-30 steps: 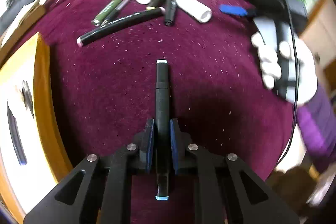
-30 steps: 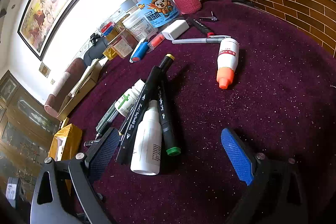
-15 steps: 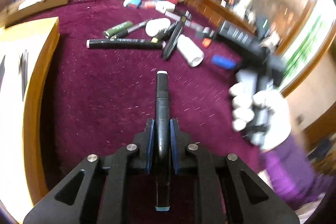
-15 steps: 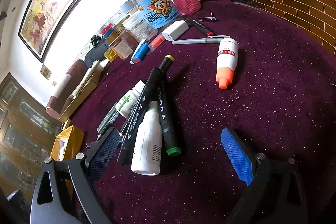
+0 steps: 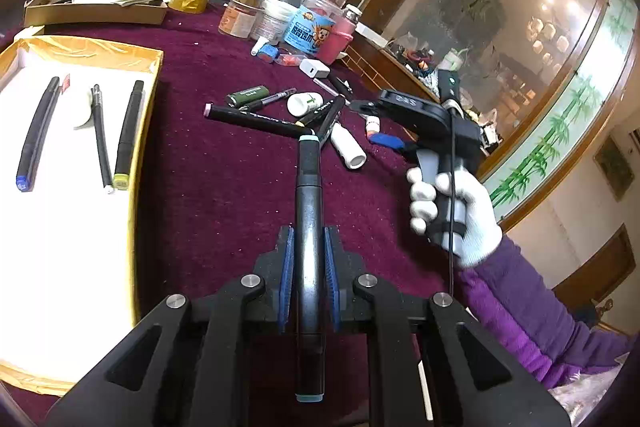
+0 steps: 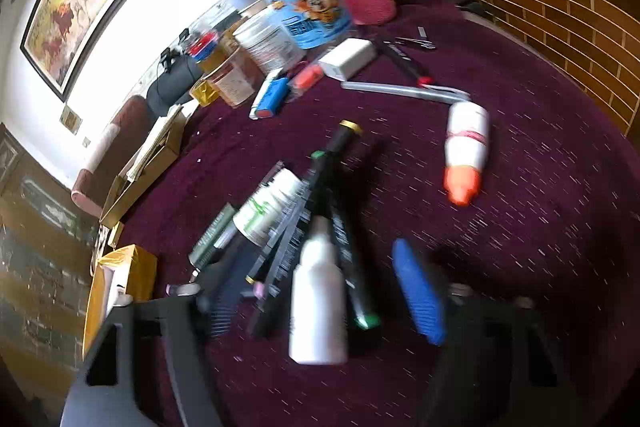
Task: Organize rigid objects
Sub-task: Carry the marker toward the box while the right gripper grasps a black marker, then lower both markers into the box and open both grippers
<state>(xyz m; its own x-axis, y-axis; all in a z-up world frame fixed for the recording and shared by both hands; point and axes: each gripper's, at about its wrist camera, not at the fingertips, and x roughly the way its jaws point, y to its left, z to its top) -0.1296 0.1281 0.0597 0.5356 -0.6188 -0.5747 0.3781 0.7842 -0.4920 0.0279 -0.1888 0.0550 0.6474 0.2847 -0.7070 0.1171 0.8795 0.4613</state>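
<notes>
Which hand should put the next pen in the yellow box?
Probably the left. The left gripper is already shut on a black marker, and the yellow box with three pens lies on its left side. The right gripper is open and empty, over the pile around the white bottle.

Your left wrist view is sharp and evenly lit; your right wrist view smears with motion blur, edges bowed.
</notes>
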